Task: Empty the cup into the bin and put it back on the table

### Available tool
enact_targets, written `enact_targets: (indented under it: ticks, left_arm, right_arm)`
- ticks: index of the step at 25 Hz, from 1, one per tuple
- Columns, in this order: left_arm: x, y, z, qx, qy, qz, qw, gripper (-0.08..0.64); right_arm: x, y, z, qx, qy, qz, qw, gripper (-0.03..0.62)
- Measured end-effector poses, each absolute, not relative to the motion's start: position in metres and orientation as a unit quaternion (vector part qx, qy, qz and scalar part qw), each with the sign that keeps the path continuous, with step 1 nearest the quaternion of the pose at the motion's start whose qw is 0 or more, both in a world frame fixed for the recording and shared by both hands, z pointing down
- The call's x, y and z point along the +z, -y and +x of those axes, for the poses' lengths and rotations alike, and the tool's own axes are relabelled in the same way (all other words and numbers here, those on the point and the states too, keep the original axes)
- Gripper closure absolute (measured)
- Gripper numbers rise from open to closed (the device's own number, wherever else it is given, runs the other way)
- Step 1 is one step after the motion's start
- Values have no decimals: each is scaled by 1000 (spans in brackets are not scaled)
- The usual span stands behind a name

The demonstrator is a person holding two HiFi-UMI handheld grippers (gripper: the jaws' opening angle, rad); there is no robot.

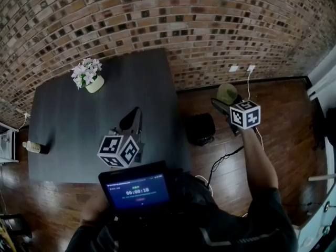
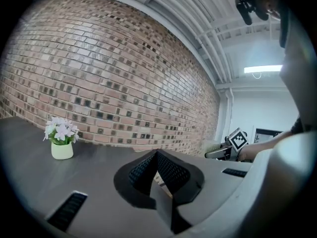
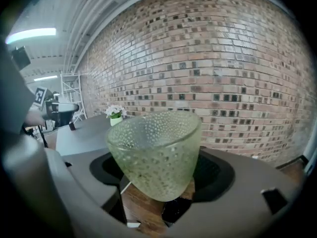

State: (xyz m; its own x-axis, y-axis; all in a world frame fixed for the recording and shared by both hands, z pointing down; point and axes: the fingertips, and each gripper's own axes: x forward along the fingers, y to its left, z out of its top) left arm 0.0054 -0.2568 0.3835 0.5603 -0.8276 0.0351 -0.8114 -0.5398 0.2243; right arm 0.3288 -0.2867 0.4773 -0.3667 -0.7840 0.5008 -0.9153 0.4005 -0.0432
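My right gripper [image 1: 226, 101] is shut on a pale green dimpled glass cup [image 1: 227, 92], held in the air over the wooden floor to the right of the table [image 1: 79, 119]. In the right gripper view the cup [image 3: 156, 152] fills the space between the pads, tilted a little with its mouth up and to the left, and I see nothing inside it. A black bin [image 1: 200, 128] stands on the floor between the table's right edge and the cup. My left gripper [image 1: 131, 122] hovers over the table's front right part, its jaws closed to a point [image 2: 157, 155] on nothing.
A small pot of white flowers [image 1: 88, 76] stands at the table's far left. A bottle [image 1: 37, 147] lies at its left edge. A brick wall [image 1: 184, 20] runs behind, with sockets [image 1: 241, 67]. A cable [image 1: 226, 159] trails across the floor beside the bin.
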Motion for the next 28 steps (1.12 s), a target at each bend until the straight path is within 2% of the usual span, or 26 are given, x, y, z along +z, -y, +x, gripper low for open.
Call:
enact_targets:
  ticks: [10,18,28]
  left_arm:
    - [387,239,-60,-44,503,856,106,568]
    - [389,224,-114,-43,543,833,98,568]
    - [403,210,-174,-41,575,810,107,568]
  right_arm:
    - [457,278,196,150,868,448,153,199]
    - [444,275,89,147,904,377,138,199]
    - [462,269,8,154,918,342,133,199]
